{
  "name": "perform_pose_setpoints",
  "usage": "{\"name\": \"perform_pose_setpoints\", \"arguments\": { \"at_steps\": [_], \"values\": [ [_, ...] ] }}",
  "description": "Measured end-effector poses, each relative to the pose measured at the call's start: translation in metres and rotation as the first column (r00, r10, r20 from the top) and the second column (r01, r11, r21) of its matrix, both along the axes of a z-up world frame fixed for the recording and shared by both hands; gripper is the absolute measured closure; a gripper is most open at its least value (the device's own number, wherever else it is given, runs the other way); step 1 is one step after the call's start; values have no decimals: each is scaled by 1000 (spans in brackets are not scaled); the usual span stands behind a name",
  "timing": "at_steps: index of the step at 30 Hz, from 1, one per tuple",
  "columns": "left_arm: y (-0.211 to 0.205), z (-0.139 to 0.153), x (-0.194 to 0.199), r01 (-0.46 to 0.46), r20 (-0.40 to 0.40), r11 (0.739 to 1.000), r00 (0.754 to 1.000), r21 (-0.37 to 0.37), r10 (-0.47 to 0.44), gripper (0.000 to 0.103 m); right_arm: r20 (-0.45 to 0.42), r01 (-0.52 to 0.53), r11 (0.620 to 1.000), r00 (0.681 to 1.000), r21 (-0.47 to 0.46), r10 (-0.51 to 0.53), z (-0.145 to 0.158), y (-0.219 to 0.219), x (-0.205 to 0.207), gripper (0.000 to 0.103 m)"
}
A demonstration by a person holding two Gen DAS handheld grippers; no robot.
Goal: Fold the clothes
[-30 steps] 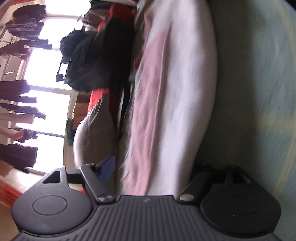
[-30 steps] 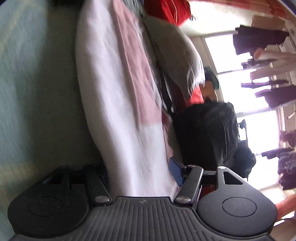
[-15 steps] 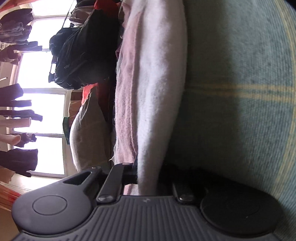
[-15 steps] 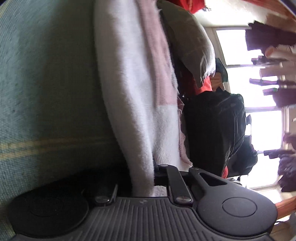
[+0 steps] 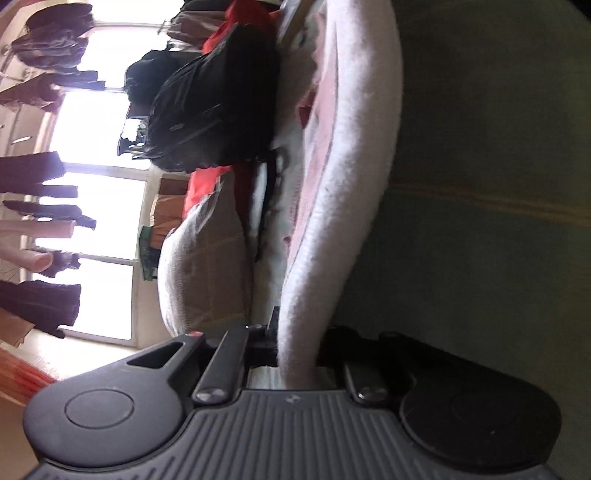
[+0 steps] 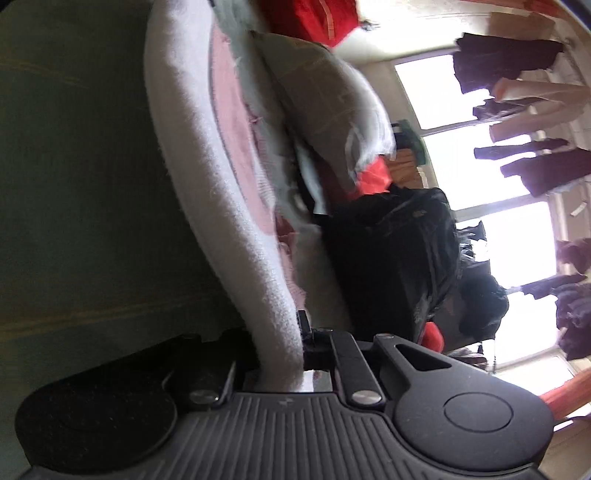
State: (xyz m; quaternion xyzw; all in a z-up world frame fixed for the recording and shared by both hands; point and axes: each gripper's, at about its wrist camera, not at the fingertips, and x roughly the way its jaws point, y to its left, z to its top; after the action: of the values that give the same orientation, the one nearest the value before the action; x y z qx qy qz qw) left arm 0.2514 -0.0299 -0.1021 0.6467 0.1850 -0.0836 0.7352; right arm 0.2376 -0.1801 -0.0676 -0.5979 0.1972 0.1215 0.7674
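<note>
A: Since a second ago your left gripper (image 5: 297,347) has gone from fingers spread around the white and pink garment (image 5: 354,155) to clamped on its edge; your right gripper (image 6: 282,345) did the same

B: And half a second back?

A: Both were already pinched shut on it; since then your view has swung and more of the cloth shows

B: Where does it lie?

A: On the green bedcover (image 5: 480,184), beside a grey pillow (image 5: 207,273) and black backpack (image 5: 218,107). Its long axis runs straight away from your fingers, far end toward the red clothes (image 6: 314,18)
</note>
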Motion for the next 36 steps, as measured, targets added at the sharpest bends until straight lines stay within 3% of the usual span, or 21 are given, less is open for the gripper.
{"name": "perform_pose_setpoints", "arguments": {
  "at_steps": [7, 12, 18, 23, 26, 28, 31, 33, 36],
  "values": [
    [8, 2, -74, 64, -67, 996, 996, 54, -61, 96, -130, -50, 998, 990, -23, 46, 0, 1, -86, 92],
    [13, 6, -126, 93, -92, 993, 992, 68, -87, 96, -164, -69, 997, 985, -44, 61, 4, 8, -141, 92],
    [12, 2, -181, 101, -114, 993, 989, 64, -94, 96, -183, -74, 996, 981, -44, 65, 5, 13, -181, 92],
    [10, -21, -193, 110, -132, 990, 986, 90, -97, 94, -209, -58, 997, 977, -48, 47, -17, 15, -196, 91],
    [10, -33, -200, 97, -180, 992, 980, 78, -81, 88, -235, -51, 997, 971, -59, 36, -37, 14, -202, 79],
    [14, -34, -213, 131, -185, 985, 977, 115, -109, 88, -240, -68, 994, 970, -80, 47, -39, 9, -214, 73],
    [25, -15, -235, 190, -327, 981, 930, 34, -169, 81, -279, -49, 999, 959, -1, 47, -18, -8, -221, 64],
    [36, 9, -236, 117, -395, 990, 908, -79, -139, 78, -312, -22, 997, 949, 77, 46, 3, -22, -223, 60],
    [54, 46, -222, -3, -396, 967, 913, -256, -101, 75, -361, 23, 981, 931, 192, 49, 33, -42, -227, 49]
  ]
}}
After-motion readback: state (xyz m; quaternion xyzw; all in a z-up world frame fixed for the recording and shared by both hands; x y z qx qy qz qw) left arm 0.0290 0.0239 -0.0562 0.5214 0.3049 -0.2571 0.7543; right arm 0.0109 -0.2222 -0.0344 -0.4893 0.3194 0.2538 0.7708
